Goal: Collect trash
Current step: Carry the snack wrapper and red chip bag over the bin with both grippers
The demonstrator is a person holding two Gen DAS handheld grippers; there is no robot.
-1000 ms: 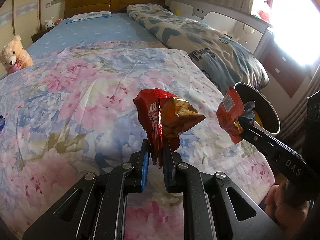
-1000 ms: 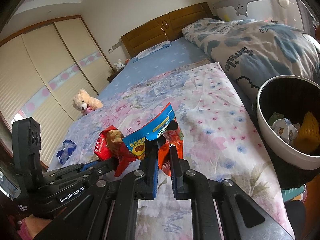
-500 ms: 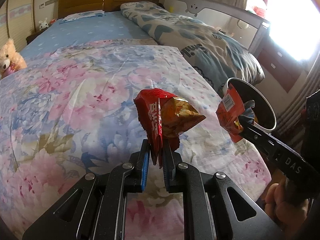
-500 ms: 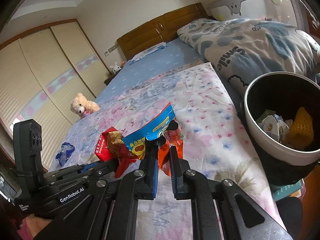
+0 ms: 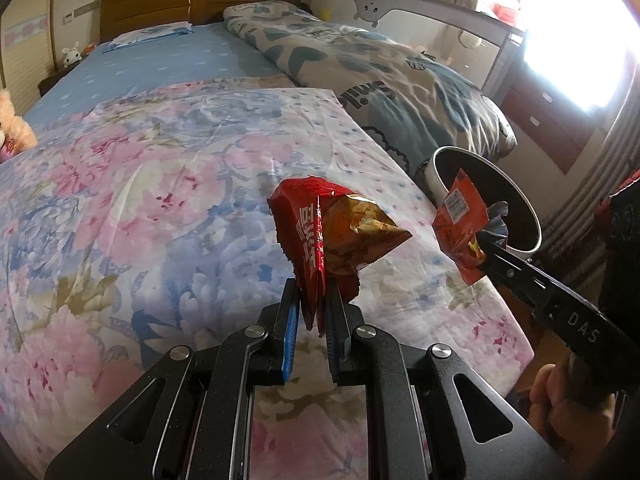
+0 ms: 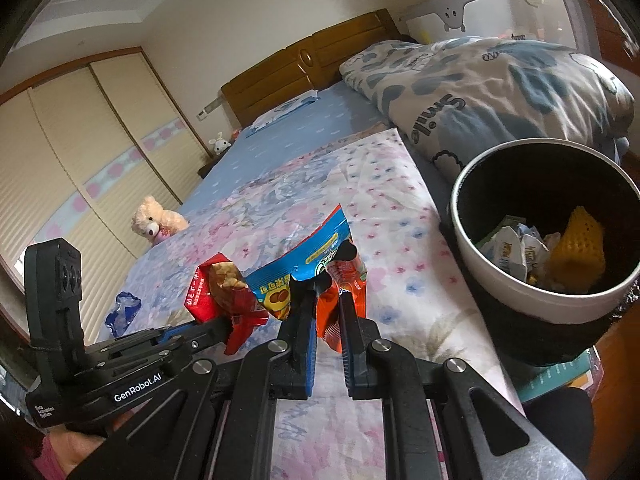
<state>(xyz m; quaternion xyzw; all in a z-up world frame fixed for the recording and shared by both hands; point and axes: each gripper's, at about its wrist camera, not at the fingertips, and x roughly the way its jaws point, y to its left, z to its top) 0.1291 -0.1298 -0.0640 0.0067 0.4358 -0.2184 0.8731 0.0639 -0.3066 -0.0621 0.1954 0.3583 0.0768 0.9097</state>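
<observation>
Left wrist view: my left fingers (image 5: 313,308) are clamped on a red bag (image 5: 320,236), which sticks up from between them above the bed (image 5: 120,184). Ahead to the right, my right fingers (image 5: 482,246) pinch a wrapper (image 5: 458,220) before the bin (image 5: 528,216).

Right wrist view: my right fingers (image 6: 326,312) are clamped on the wrapper (image 6: 316,268); the bin (image 6: 500,276) stands just right of them, the red bag (image 6: 216,292) just left.

The crinkled red snack bag (image 5: 320,236) is glossy foil, as is the blue-and-orange wrapper (image 6: 316,268). The left gripper (image 5: 312,312) and right gripper (image 6: 326,320) are matt black textured plastic with shiny metal screws and blue ribbed pads. The floral bedsheet (image 5: 140,200) is smooth cloth. The round white bin (image 6: 520,292) looks smooth, the brown headboard (image 5: 192,0) polished wood
</observation>
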